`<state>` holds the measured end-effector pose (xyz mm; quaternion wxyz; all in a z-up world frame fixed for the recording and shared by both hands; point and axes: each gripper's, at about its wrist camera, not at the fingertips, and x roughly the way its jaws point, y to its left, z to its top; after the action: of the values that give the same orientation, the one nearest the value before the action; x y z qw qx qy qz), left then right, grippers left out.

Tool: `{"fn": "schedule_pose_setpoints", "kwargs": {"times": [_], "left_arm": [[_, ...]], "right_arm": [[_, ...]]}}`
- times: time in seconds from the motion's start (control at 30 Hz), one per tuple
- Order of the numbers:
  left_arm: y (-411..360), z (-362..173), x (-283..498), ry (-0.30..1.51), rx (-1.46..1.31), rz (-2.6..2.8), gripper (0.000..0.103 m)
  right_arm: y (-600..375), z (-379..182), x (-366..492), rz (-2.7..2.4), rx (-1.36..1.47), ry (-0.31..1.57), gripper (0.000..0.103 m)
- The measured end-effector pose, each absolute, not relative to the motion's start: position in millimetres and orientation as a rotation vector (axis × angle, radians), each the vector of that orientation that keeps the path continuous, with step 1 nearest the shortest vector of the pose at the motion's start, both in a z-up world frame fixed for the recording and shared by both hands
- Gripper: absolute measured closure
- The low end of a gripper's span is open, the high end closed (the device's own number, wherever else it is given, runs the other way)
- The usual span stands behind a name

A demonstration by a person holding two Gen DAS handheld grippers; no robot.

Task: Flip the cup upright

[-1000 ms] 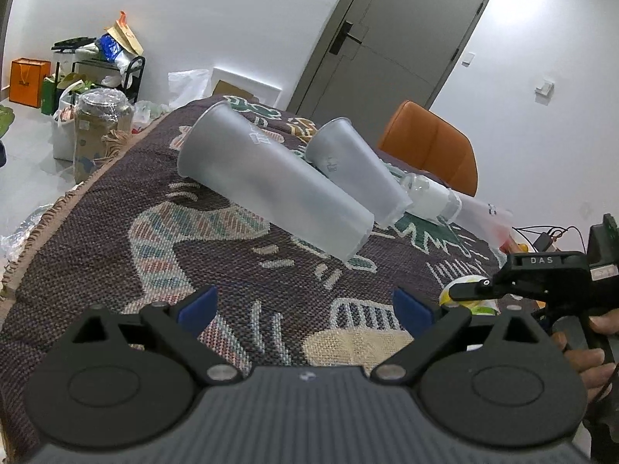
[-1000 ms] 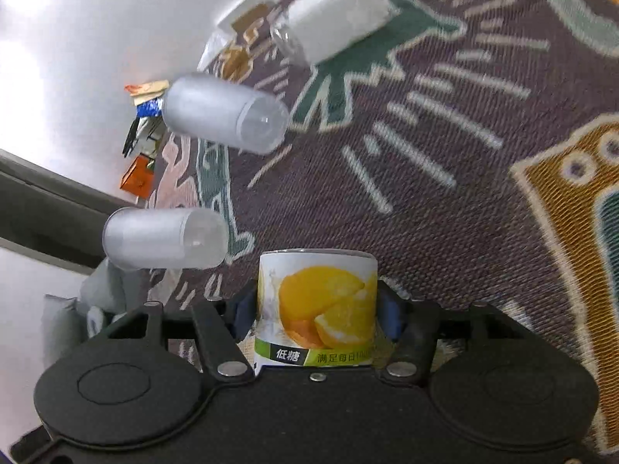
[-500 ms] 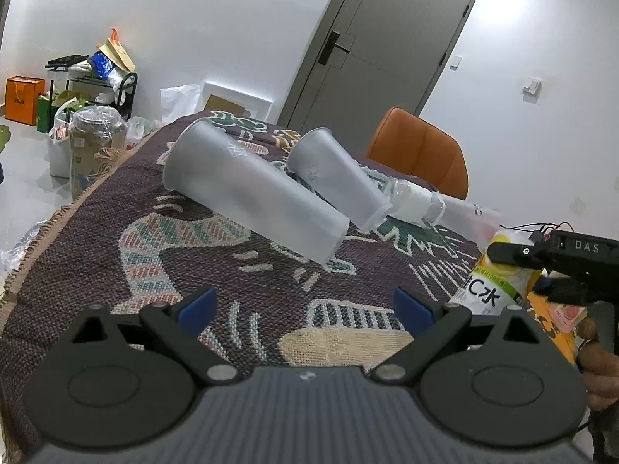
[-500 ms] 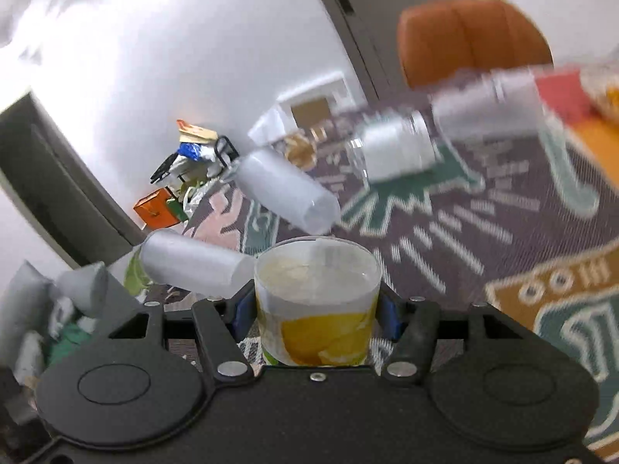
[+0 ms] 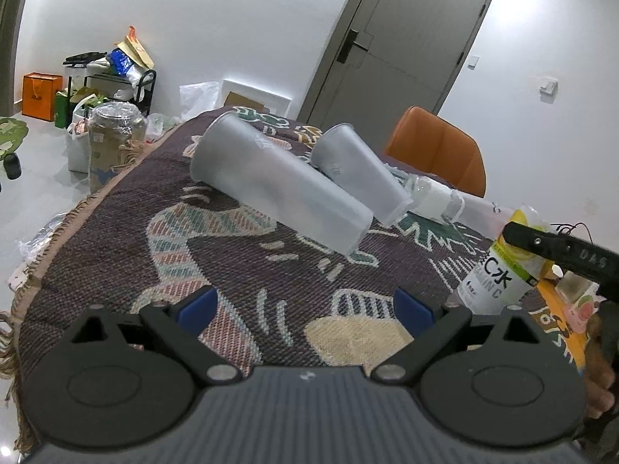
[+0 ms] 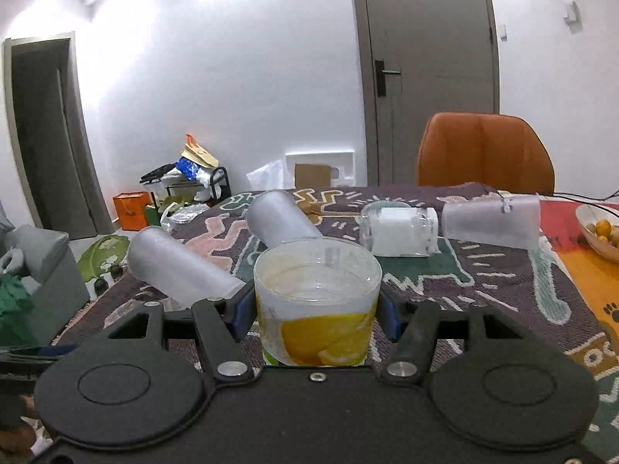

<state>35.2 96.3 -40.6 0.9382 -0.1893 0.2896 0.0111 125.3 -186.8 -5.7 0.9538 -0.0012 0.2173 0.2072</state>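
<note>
My right gripper (image 6: pixel 315 315) is shut on a clear plastic cup with a lemon label (image 6: pixel 317 305), held upright with its open mouth up, above the patterned table cloth (image 6: pixel 483 290). The same cup (image 5: pixel 499 274) shows at the right edge of the left wrist view, gripped by the right gripper's black finger (image 5: pixel 557 251). My left gripper (image 5: pixel 305 303) is open and empty, low over the near part of the cloth (image 5: pixel 240 270).
Two frosted cups (image 5: pixel 278 189) (image 5: pixel 359 178) lie on their sides mid-table. A clear jar (image 6: pixel 398 232) and another frosted cup (image 6: pixel 491 222) lie further right. A bowl of oranges (image 6: pixel 601 234) sits far right. An orange chair (image 6: pixel 485 150) stands behind the table.
The right gripper has rotated the lemon cup from lying sideways to mouth-up. The left gripper has stayed open and shifted only slightly.
</note>
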Motion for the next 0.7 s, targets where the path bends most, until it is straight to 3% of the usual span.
{"fn": "schedule_pose_setpoints", "kwargs": {"times": [0.17, 0.43, 0.7], "left_arm": [[99, -42, 33, 0.594, -0.387, 0.029, 0.006], [93, -41, 35, 0.606, -0.344, 0.035, 0.006], [76, -31, 37, 0.602, -0.284, 0.029, 0.004]], "right_arm": [[-179, -17, 126, 0.458, -0.016, 0.499, 0.043], [-184, -16, 118, 0.471, 0.001, 0.509, 0.023], [-201, -8, 105, 0.499, 0.041, 0.496, 0.013]]}}
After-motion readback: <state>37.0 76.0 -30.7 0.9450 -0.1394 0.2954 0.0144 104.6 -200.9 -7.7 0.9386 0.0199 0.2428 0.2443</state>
